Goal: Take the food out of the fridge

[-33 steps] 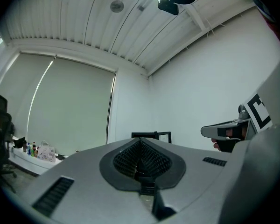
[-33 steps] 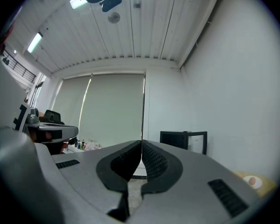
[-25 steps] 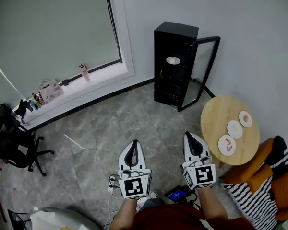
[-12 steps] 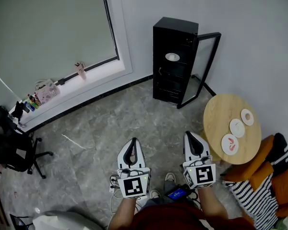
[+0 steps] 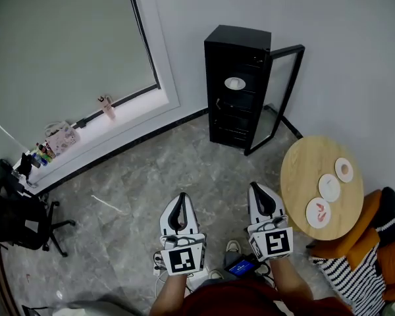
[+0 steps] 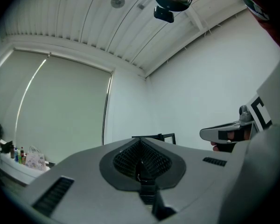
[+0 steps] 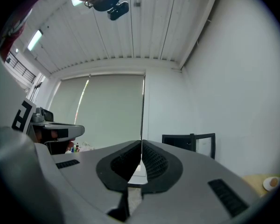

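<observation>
A black fridge (image 5: 236, 87) stands against the far wall, its glass door (image 5: 281, 97) swung open to the right. A white plate of food (image 5: 235, 83) rests on an upper shelf inside. My left gripper (image 5: 179, 206) and right gripper (image 5: 261, 194) are held low in front of me, well short of the fridge, both shut and holding nothing. In the left gripper view the jaws (image 6: 141, 164) meet with the fridge top (image 6: 154, 137) just behind. In the right gripper view the jaws (image 7: 139, 164) are closed and the fridge (image 7: 189, 143) shows at right.
A round wooden table (image 5: 320, 186) with three white plates, two holding food, stands at right beside an orange chair (image 5: 375, 249). A black office chair (image 5: 16, 216) is at left. Small bottles and a bag (image 5: 59, 138) line the window sill. A cable lies on the grey stone floor.
The view has shifted: the fridge and table now sit slightly lower and closer, as I step forward. Both grippers stay shut and side by side.
</observation>
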Action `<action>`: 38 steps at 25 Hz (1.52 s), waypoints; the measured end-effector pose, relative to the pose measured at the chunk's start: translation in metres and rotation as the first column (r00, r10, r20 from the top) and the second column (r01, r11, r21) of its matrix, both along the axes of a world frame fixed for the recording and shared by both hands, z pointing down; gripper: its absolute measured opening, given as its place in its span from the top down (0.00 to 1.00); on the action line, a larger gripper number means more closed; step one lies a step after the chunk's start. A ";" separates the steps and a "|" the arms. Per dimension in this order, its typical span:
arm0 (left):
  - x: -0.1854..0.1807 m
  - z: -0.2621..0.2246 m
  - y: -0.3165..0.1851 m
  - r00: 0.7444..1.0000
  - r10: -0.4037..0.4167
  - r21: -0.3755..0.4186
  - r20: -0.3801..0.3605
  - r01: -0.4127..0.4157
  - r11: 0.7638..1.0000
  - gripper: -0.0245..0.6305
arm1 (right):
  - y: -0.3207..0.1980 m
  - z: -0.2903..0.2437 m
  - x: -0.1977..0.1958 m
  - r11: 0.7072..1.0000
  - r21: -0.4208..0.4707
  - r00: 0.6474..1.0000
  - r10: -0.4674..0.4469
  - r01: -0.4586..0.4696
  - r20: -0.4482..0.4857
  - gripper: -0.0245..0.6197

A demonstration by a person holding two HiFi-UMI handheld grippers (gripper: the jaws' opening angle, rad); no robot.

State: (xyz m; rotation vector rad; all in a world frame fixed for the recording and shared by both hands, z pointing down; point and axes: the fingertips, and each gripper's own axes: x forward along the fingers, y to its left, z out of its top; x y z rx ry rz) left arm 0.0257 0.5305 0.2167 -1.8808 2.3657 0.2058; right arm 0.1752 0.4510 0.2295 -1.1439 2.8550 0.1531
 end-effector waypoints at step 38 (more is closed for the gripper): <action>0.015 0.015 -0.241 0.995 0.087 -0.059 0.057 -0.083 0.995 0.94 | -0.230 0.008 0.015 0.998 -0.011 0.998 0.059 -0.059 0.010 0.93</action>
